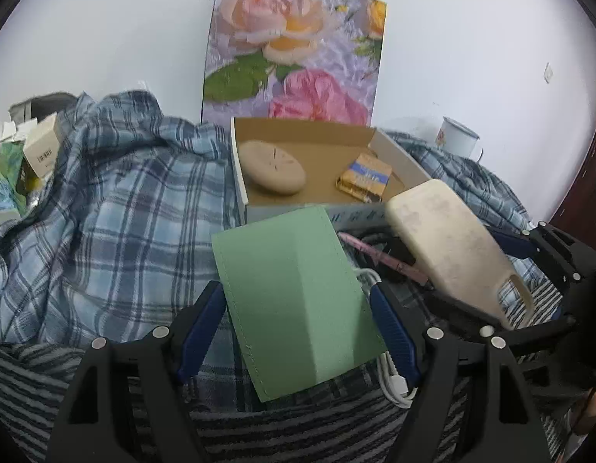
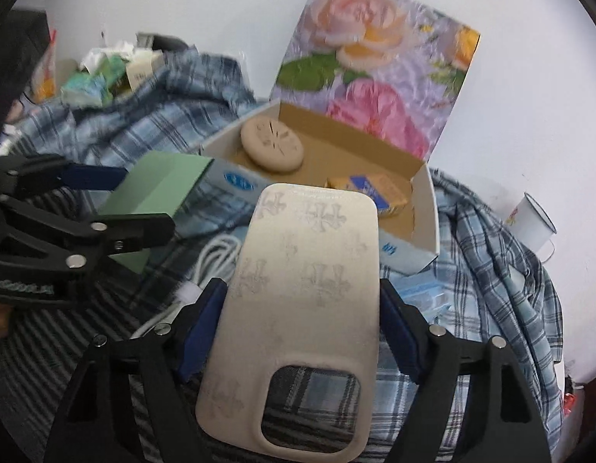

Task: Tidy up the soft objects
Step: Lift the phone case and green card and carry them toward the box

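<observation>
My left gripper point(image 1: 298, 297) is shut on a green folded card sleeve point(image 1: 294, 301), held above the plaid cloth; the sleeve also shows in the right wrist view point(image 2: 159, 189). My right gripper point(image 2: 302, 293) is shut on a beige phone case point(image 2: 298, 308), tilted up toward the box; the case shows in the left wrist view point(image 1: 456, 247). Ahead stands an open cardboard box point(image 1: 242, 189) with a flowered lid point(image 1: 294, 54). Inside lie a round beige pad point(image 1: 273, 168) and a blue-and-yellow packet point(image 1: 363, 179).
A blue plaid shirt point(image 1: 105, 208) covers the bed over a striped blanket point(image 1: 24, 378). A white cable point(image 1: 390, 382) and a pink pen point(image 1: 383, 258) lie under the grippers. Small boxes and tissues point(image 1: 24, 154) sit far left. An enamel mug point(image 1: 458, 137) stands at right.
</observation>
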Tool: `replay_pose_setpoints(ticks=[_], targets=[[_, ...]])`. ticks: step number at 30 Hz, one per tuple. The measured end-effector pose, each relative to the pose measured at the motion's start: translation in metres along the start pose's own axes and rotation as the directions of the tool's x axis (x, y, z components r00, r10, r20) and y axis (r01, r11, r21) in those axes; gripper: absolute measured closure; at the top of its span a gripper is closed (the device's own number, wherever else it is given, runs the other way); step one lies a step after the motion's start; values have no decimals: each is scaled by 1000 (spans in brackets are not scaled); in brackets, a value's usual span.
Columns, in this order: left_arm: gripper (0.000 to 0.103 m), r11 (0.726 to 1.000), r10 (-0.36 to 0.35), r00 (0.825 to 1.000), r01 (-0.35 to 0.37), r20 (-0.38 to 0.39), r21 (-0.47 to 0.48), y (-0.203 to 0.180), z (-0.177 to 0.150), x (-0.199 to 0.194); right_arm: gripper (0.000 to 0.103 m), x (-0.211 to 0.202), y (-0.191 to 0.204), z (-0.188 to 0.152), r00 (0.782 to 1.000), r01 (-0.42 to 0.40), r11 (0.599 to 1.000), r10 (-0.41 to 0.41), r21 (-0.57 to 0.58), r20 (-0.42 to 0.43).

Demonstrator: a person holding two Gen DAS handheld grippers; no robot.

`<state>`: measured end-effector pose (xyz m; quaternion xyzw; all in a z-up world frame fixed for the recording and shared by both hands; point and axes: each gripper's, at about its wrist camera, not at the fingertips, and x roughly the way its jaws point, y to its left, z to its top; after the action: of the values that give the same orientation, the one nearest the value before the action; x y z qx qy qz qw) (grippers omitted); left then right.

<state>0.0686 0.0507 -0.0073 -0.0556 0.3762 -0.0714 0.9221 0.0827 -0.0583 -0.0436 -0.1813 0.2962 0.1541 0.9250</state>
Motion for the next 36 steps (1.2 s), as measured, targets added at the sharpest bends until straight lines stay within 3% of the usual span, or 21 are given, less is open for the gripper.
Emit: replay_pose_setpoints(ticks=[4, 13, 24, 36], targets=[[24, 1000, -5, 999, 5, 44, 9, -4, 5, -13, 27, -20, -11, 1, 994, -36, 999, 33, 26, 104], [24, 999, 34, 991, -38, 133, 28, -14, 25, -51, 27, -73, -44, 13, 958, -58, 995, 31, 85, 286], [24, 994, 70, 959, -91, 276, 64, -32, 66, -104, 27, -122, -74, 40, 898, -106, 987, 42, 121, 438], [24, 986, 70, 926, -120, 372, 114, -51, 110, -123, 27, -159, -80, 83, 830, -101, 992, 41, 77, 556]])
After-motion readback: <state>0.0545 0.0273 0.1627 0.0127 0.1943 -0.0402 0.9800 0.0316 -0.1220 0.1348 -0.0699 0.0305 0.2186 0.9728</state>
